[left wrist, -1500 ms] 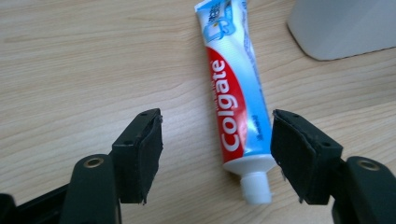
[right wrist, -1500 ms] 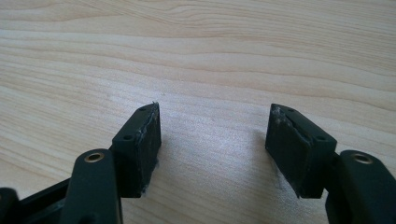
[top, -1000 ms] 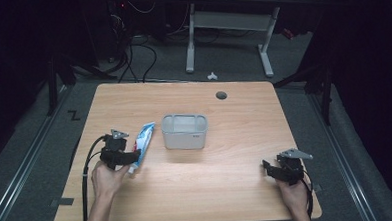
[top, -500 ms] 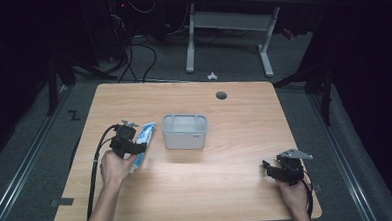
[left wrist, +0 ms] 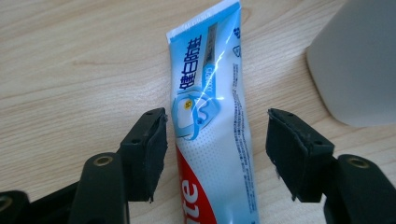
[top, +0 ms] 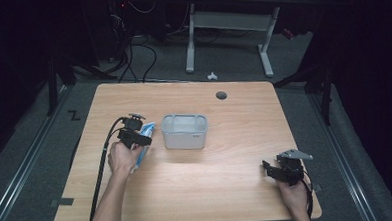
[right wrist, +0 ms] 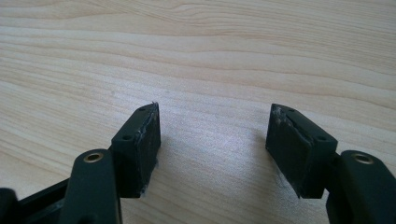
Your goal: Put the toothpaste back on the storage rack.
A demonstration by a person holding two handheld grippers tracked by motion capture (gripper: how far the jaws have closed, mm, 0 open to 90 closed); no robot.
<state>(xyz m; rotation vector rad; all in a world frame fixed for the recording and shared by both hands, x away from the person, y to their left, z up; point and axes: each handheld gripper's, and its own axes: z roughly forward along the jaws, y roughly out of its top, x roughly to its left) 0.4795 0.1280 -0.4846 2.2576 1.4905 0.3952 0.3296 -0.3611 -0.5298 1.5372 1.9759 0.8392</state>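
Observation:
A blue, white and red toothpaste tube (left wrist: 210, 121) lies flat on the wooden table (top: 234, 119), its crimped end pointing away from me. My left gripper (left wrist: 215, 135) straddles it, jaws open; they have just been opening a little, and neither pad presses on the tube. From above, the left gripper (top: 141, 139) sits over the tube (top: 147, 127), just left of a grey bin (top: 185, 133). My right gripper (top: 272, 170) rests near the table's front right, and its jaws (right wrist: 215, 140) stand open over bare wood.
The grey bin's rounded wall (left wrist: 359, 60) is close on the right of the left gripper. A round cable hole (top: 221, 95) sits near the table's far edge. Beyond the table are a desk frame (top: 225, 24) and dark floor.
My left hand has moved to the right and farther up the table, along the tube toward the bin. The tube and the right hand have stayed put.

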